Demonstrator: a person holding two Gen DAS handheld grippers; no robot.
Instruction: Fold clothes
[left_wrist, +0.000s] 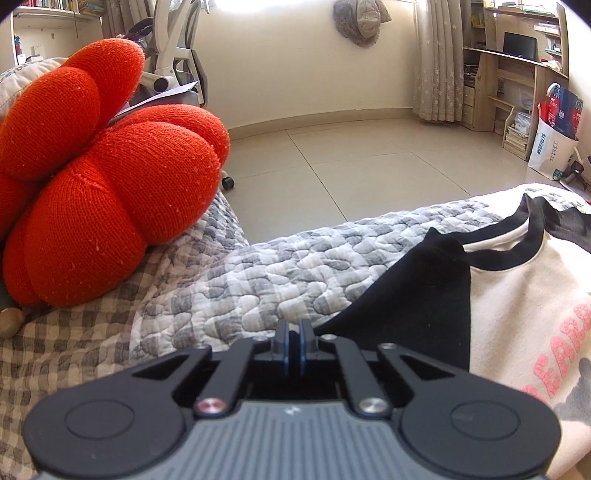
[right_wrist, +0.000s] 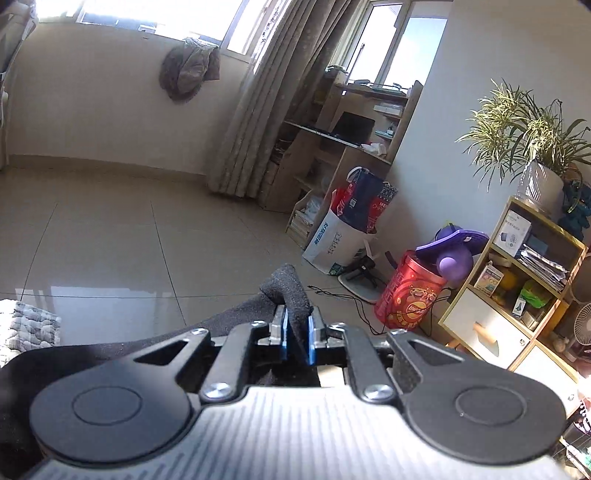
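Observation:
A cream T-shirt with black sleeves, a black collar and pink lettering lies flat on the quilted grey-and-white bedspread. My left gripper is shut at the lower corner of the near black sleeve, whose edge runs in at the fingertips. In the right wrist view my right gripper is shut on a fold of black fabric. That fold sticks up past the blue pads and trails off to the left under the gripper, held over the floor.
A big orange knitted pumpkin cushion sits on the bed at the left, with an office chair behind it. Tiled floor lies beyond the bed edge. A shelf unit, a red tin and bags stand at the right.

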